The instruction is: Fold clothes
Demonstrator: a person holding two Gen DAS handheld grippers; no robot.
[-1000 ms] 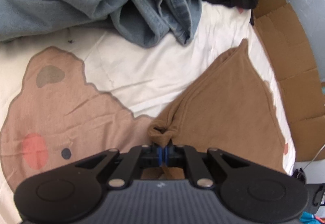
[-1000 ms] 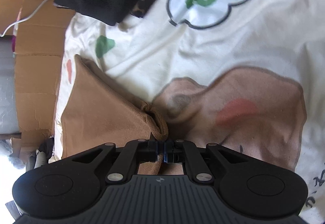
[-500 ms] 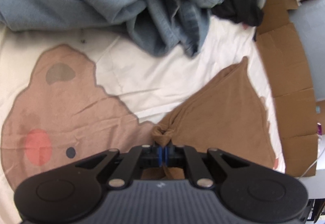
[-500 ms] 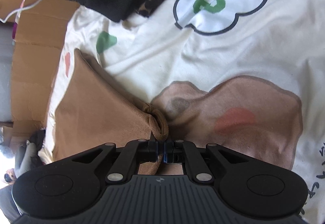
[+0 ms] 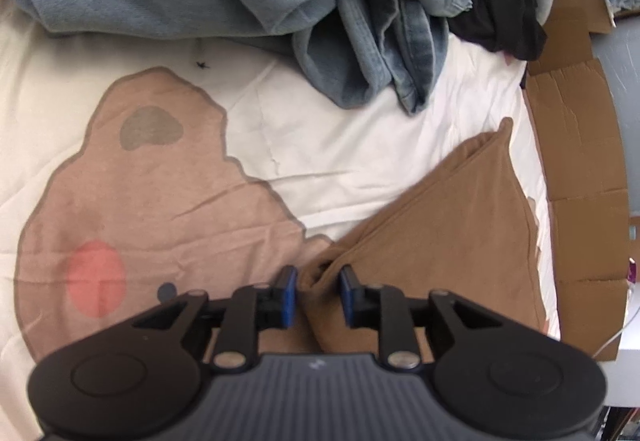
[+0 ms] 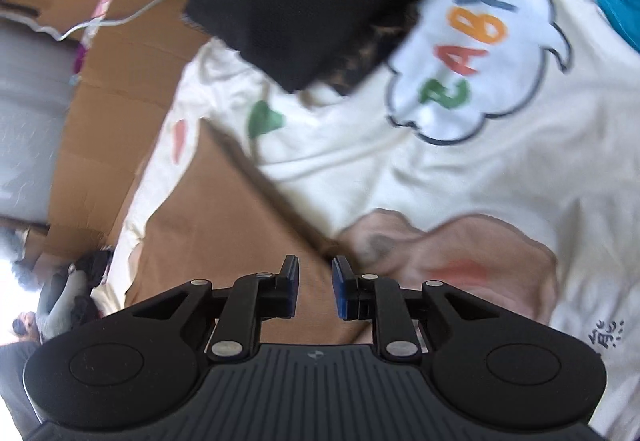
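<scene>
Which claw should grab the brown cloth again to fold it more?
Probably left. The open left gripper has a bunched corner of the brown cloth between its fingers; the open right gripper hangs over flat cloth.

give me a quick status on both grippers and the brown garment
Left gripper open, brown garment corner between its fingers, ungripped. Right gripper open over same garment. Garment folded flat on blanket. Denim pile beyond, not in the way.
</scene>
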